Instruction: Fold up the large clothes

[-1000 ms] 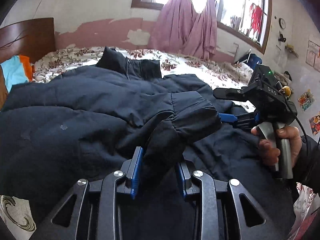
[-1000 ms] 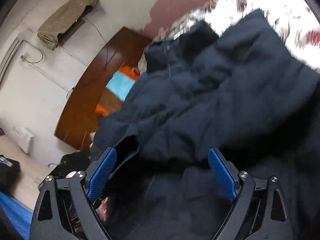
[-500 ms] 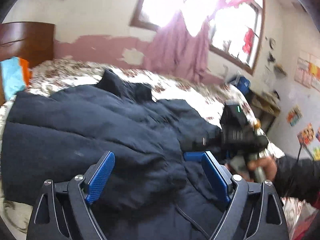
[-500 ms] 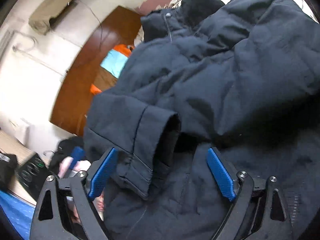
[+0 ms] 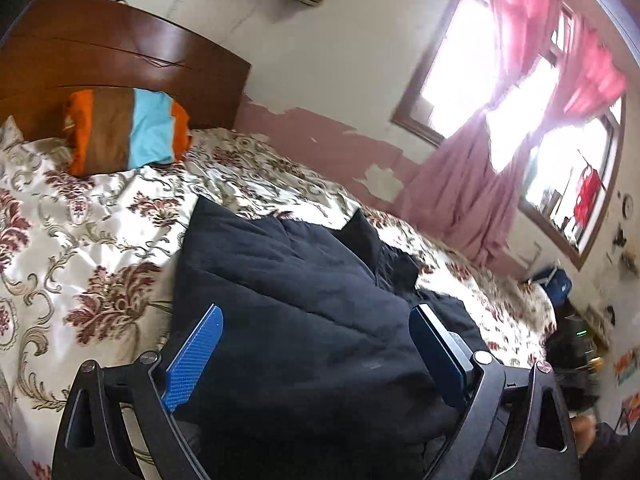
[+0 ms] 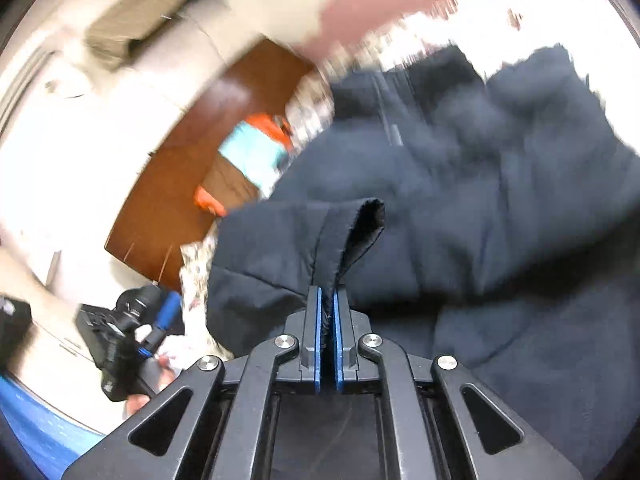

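Dark navy padded jacket (image 5: pixel 304 320), spread on floral bedspread (image 5: pixel 80 240), collar toward 12 o'clock in the right wrist view. Right hand-held gripper (image 6: pixel 328 312): just closed, clamped on the cuff (image 6: pixel 348 240) of a sleeve folded across the jacket body. Left hand-held gripper (image 5: pixel 316 356): just opened, blue pads wide apart, nothing pinched, jacket lying beyond them; wooden headboard (image 5: pixel 120 64) at 11 o'clock.

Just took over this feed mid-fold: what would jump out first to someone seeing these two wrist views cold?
A big dark padded jacket sprawls over the floral bedspread, filling both views. The right gripper is shut on the sleeve cuff, its jaws having just closed, while the left gripper hangs open above the jacket with nothing pinched. Behind, an orange-and-blue pillow leans on the wooden headboard.
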Tool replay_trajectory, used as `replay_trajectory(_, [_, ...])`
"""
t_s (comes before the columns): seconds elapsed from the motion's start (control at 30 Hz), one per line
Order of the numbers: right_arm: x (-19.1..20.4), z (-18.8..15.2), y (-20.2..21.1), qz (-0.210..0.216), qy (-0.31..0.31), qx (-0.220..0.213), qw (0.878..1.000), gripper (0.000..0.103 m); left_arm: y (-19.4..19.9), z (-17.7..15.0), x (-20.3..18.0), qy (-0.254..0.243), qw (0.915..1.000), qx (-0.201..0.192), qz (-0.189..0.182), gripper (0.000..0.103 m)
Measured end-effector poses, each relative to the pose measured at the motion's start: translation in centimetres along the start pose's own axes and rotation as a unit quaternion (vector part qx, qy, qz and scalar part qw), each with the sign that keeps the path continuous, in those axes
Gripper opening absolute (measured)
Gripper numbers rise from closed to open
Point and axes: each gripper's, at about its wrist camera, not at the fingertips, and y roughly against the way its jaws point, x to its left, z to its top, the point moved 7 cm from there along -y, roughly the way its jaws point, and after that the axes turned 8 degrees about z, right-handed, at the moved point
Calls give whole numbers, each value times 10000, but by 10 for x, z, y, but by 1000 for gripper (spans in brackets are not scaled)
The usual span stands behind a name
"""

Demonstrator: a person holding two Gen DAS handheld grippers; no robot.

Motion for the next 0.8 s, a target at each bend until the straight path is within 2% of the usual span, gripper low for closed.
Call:
replay_trajectory(0.1, [16, 37, 36, -204, 476, -582, 9970, 5, 2, 2, 2, 74, 9999, -88, 15, 94])
replay_trajectory(0.23, [12, 74, 72, -559, 657, -1151, 9896, 5, 0, 0, 0, -16, 9999, -124, 49, 94])
replay_trajectory(0.4, [-25, 94, 103, -1194, 466, -1568, 9793, 4, -11, -11, -5, -189, 9998, 12, 108, 95])
replay_trajectory(0.6, [-105, 81, 95, -1811, -115, -1306, 9747, 4, -28, -24, -10, -388, 9984, 276, 298, 95])
replay_trajectory(0.8, [-148, 60, 58, -2215, -204, -896, 9708, 4, -48, -41, -6, -617, 9926, 672, 804, 95])
